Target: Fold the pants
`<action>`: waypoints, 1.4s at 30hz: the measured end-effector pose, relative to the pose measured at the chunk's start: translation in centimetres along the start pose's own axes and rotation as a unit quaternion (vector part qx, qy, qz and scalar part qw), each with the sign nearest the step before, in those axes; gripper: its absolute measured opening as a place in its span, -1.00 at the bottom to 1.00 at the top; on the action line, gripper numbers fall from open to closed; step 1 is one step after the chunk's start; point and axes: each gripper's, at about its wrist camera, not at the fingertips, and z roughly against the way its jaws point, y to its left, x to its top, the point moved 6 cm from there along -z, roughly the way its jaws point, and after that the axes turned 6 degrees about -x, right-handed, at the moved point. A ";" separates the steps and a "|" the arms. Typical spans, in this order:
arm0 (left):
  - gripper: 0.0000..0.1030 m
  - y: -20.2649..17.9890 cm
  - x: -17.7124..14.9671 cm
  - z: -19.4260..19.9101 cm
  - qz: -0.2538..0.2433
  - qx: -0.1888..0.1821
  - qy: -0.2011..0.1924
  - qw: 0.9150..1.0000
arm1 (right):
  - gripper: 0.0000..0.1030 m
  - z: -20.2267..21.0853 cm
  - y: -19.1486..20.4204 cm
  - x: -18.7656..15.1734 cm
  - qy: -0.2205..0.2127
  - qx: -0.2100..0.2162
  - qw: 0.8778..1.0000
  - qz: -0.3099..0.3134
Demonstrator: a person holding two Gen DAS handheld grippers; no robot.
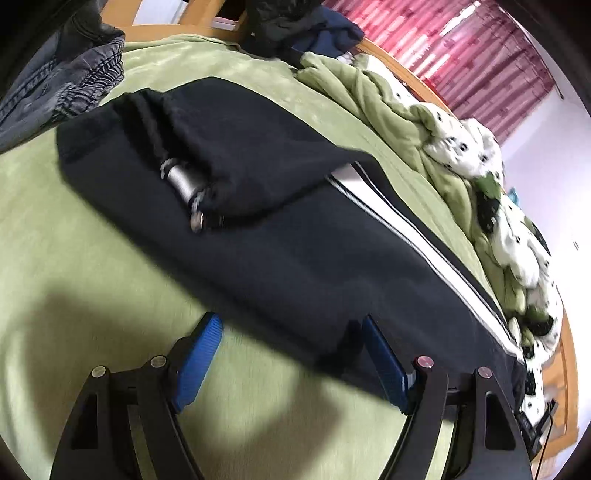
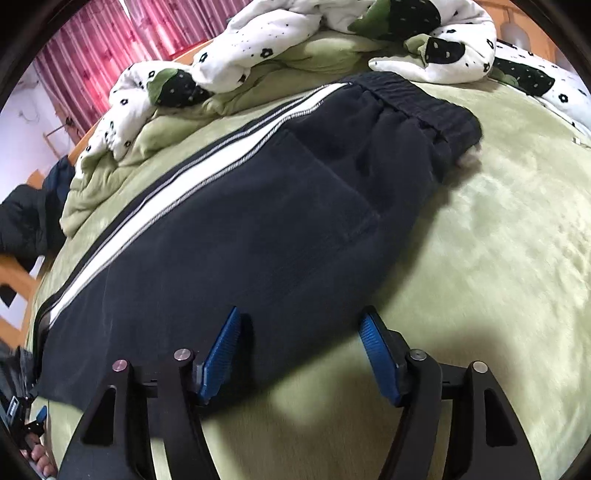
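Observation:
Dark navy pants (image 1: 280,229) with a white side stripe (image 1: 406,229) lie flat on a green bed cover (image 1: 74,229), the leg ends folded over with a grey cuff showing. My left gripper (image 1: 291,328) is open over the pants' near edge, holding nothing. In the right wrist view the pants (image 2: 229,236) show their waistband (image 2: 417,99) at the far end and the stripe (image 2: 184,177) on the left. My right gripper (image 2: 299,325) is open, its fingertips at the pants' near edge, empty.
A bunched white and green quilt (image 2: 295,40) lies along the far side of the bed, also in the left wrist view (image 1: 461,147). Grey jeans (image 1: 62,85) lie at the bed's corner. Dark clothes (image 1: 295,26) sit by the wooden bed frame. Pink curtains (image 1: 461,48) hang behind.

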 end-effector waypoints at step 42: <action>0.30 -0.7 -12.9 15.7 -0.181 0.133 0.038 0.974 | 0.21 16.4 -18.1 -6.5 -0.058 -0.025 0.997 -0.037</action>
